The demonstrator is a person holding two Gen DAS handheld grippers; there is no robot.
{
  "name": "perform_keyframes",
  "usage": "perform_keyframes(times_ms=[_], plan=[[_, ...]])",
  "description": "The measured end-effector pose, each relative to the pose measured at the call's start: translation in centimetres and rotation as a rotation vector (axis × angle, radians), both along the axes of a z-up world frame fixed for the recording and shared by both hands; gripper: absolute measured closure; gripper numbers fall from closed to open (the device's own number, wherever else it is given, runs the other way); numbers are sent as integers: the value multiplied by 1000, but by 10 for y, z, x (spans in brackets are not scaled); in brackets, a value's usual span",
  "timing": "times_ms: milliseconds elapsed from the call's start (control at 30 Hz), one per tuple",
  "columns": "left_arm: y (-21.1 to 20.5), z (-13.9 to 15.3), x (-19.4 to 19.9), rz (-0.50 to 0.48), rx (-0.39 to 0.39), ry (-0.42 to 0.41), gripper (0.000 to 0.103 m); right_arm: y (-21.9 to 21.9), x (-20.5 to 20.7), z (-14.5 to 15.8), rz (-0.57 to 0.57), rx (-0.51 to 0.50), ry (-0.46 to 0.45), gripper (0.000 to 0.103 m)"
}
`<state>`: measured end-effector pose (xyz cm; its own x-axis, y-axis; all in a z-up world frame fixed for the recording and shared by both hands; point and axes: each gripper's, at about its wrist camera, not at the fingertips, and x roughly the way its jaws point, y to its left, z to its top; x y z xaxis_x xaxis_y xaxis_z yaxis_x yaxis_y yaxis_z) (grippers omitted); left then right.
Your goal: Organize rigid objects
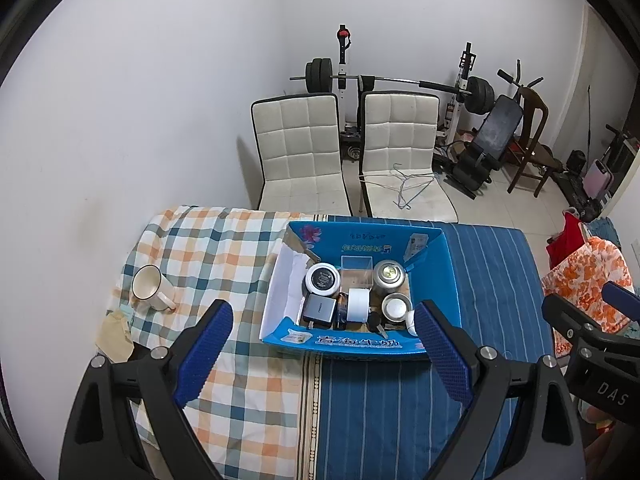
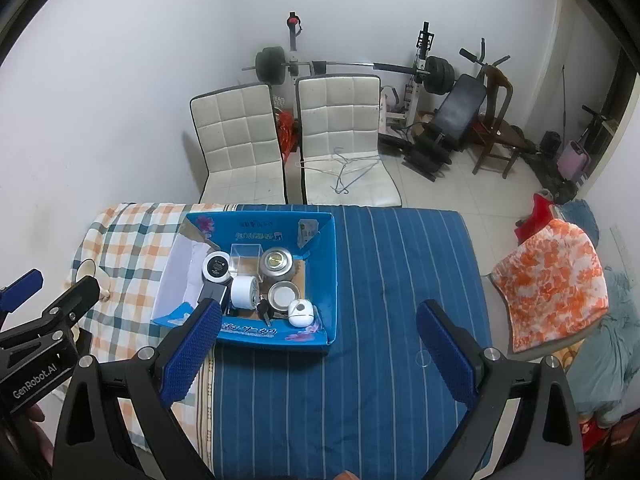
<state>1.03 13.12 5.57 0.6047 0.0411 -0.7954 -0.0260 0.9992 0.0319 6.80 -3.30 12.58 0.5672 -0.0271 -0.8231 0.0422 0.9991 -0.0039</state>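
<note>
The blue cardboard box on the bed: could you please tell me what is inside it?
The blue cardboard box holds a white tape roll, a clear plastic cube, two round metal tins and a black-topped jar. Whatever lies beneath them is covered.

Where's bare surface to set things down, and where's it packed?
Free: blue striped cloth right of the blue box and in front of it; checked cloth between the mug and the box. Inside the box, only the left strip along the white wall is bare; the rest is crowded.
</note>
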Motion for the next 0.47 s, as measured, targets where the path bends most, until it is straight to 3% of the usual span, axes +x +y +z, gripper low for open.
perform_keyframes(times_ms=[467], plan=[[4,6,3,11,-5,-20,10,-2,-2,6,-5,-9,-20,3]])
